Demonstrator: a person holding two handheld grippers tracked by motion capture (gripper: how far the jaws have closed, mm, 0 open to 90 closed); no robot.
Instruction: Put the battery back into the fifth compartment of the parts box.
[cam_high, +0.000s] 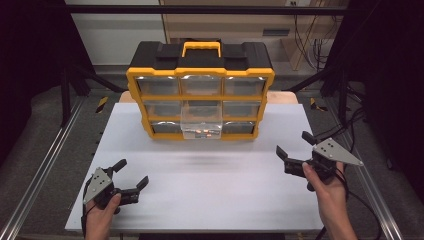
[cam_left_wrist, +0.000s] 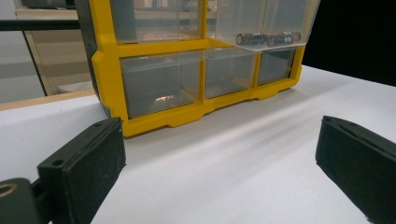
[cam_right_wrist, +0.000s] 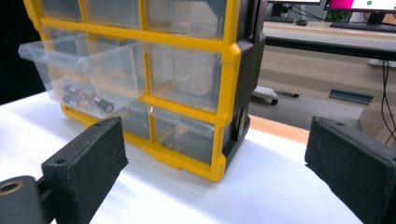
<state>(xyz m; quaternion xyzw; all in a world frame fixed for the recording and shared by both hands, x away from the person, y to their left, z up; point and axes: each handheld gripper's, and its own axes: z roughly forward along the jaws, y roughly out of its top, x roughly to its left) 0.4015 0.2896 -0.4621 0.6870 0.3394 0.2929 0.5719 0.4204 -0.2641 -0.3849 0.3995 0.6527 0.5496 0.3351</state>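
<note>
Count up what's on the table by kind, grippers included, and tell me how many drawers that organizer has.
Organizer: 1
Drawers in it: 9, the middle one pulled out
Batteries in the open drawer: 2 visible
Grippers: 2, left gripper and right gripper, both open
Total: 14

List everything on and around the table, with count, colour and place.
Organizer: one, yellow frame with black top and yellow handle, far middle of the table.
Drawers: nine, clear, three rows of three in the organizer.
Open drawer: one, clear, middle column, pulled out toward the person.
Batteries: at least two, dark, lying in the open drawer.
Table: one, white top, centre of the high view.
Rails: two, grey metal, along the table's left and right sides.
Left gripper: one, black, jaws apart, near left of the table, holding nothing.
Right gripper: one, black, jaws apart, near right, holding nothing.
Hands: two, at the bottom edge.
</note>
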